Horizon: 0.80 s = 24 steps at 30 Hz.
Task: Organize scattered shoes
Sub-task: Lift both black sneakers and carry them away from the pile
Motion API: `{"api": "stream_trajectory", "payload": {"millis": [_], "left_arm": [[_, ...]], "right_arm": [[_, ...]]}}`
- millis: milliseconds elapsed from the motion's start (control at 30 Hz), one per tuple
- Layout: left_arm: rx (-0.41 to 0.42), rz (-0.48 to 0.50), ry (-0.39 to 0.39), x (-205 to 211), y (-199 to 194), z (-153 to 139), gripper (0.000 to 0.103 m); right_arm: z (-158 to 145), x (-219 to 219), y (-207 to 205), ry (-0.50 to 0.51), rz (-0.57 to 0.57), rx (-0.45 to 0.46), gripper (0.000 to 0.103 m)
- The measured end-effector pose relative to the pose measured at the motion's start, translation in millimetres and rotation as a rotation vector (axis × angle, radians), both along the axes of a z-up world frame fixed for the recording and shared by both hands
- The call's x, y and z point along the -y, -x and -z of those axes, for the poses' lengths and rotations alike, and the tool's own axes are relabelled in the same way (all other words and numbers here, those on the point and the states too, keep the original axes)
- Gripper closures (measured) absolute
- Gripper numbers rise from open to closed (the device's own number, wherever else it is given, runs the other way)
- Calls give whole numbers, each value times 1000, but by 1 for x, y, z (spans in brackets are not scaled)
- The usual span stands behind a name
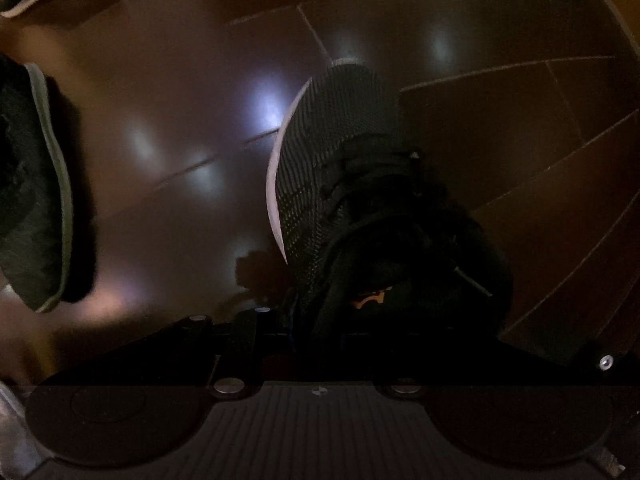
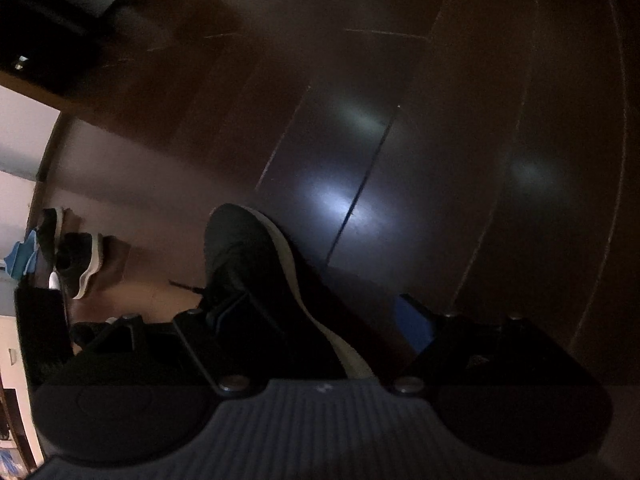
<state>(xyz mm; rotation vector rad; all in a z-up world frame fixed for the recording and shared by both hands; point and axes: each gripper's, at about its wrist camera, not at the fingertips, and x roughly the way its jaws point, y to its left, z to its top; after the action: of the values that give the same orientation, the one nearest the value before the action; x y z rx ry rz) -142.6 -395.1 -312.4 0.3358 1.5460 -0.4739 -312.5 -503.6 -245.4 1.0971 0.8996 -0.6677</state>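
Left wrist view shows the dark wooden floor (image 1: 180,128), the largest thing here, glossy with lamp glare. Above it, my left claw (image 1: 316,320) has a black mesh sneaker (image 1: 332,168) by its heel end, toe pointing far, white sole edge turned left. The fingers are lost in shadow, so I cannot tell how tightly they close; I judge them shut on the collar, since the shoe seems to hang clear of the floor.

My right claw (image 2: 320,336) is partly closed around a second dark sneaker (image 2: 256,280) near its heel, pale sole facing right, with the blue-faced right finger (image 2: 414,330) standing just off the sole. Whether that shoe is lifted or resting I cannot tell.

Doing this step well, as I judge it: keep both grips deep on the heel collars, because mesh uppers flex and a shallow pinch could slip. Carry the toes level and pointing one way, and set the pair down side by side, soles flat, before letting go.

Count, biggest group first: four sneakers at least. Two are in my claws; two more (image 2: 78,264) lie far left on their sides by the wall, and the left view's floor shoes (image 1: 36,184) may be those same two. One blue cloth (image 2: 22,258) lies beside them.
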Motion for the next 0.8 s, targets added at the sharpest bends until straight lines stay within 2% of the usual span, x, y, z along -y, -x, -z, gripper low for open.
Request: {"api": "stream_trajectory", "payload": {"millis": [133, 267, 400, 500, 633, 800], "left_arm": [[12, 17, 20, -12, 3, 1, 62], [48, 60, 90, -30, 6, -15, 30], [104, 129, 129, -52, 9, -38, 24], [148, 90, 127, -81, -2, -53, 20], [166, -25, 98, -132, -26, -73, 18], [214, -68, 1, -164, -24, -101, 16]], "right_arm": [[3, -3, -5, -12, 8, 3, 21], [6, -7, -8, -35, 15, 22, 21], [8, -12, -9, -93, 31, 79, 21], [8, -16, -11, -130, 30, 117, 21], [18, -24, -15, -242, 56, 200, 21], [25, -30, -21, -292, 110, 213, 21]]}}
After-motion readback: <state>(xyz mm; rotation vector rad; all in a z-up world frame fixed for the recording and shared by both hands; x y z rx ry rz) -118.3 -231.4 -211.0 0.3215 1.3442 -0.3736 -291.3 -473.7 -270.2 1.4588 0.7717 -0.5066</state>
